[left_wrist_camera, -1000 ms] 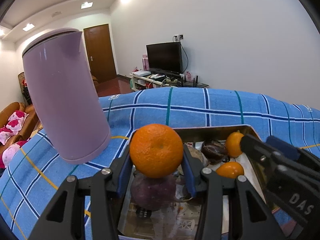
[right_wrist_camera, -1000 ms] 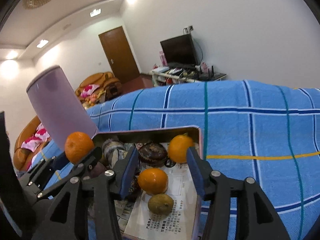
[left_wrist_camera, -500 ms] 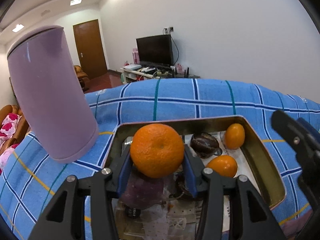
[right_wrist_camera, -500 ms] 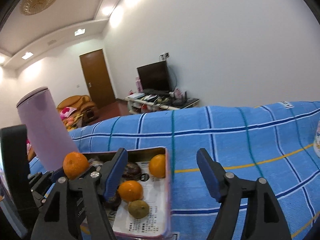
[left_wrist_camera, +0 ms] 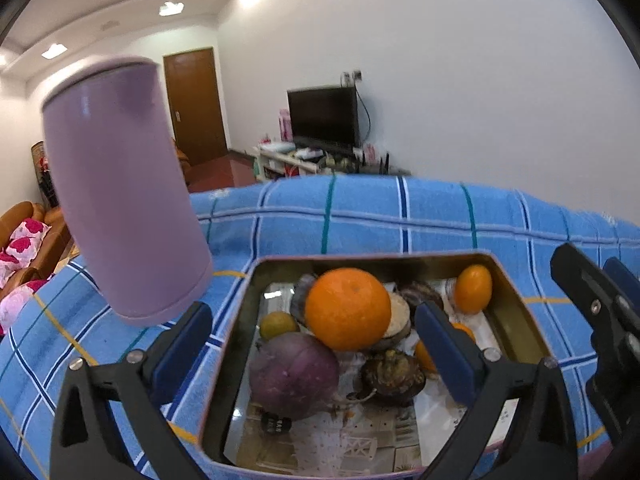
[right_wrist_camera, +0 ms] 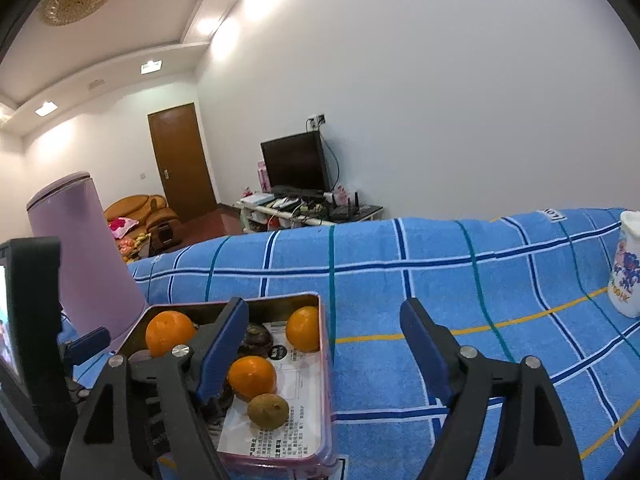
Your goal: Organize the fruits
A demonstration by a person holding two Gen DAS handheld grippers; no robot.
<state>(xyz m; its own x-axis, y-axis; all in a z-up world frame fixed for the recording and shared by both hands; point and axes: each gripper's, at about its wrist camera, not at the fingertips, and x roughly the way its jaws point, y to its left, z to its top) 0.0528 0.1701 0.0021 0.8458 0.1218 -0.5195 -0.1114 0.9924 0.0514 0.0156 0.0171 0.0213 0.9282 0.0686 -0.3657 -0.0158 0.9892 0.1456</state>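
A metal tin tray (left_wrist_camera: 516, 312) on the blue checked cloth holds several fruits. A large orange (left_wrist_camera: 347, 309) rests on top of the pile, over a purple round fruit (left_wrist_camera: 294, 376) and a dark mangosteen (left_wrist_camera: 392, 374). A small orange (left_wrist_camera: 473, 289) lies at the tray's far right. My left gripper (left_wrist_camera: 312, 344) is open and empty, its jaws wide on either side of the large orange. My right gripper (right_wrist_camera: 324, 344) is open and empty over the tray's right edge (right_wrist_camera: 325, 344). The right wrist view shows the large orange (right_wrist_camera: 170, 332), two small oranges (right_wrist_camera: 252, 376) and a brownish fruit (right_wrist_camera: 267, 411).
A tall purple cylinder container (left_wrist_camera: 124, 196) stands left of the tray, also in the right wrist view (right_wrist_camera: 80, 256). A white printed cup (right_wrist_camera: 626, 276) stands at the far right of the cloth. The right gripper's body (left_wrist_camera: 600, 320) shows at the right of the left wrist view.
My left gripper opened and let go of the large orange, which now rests on the fruit pile in the tray. My right gripper moved up and right and opened wider.
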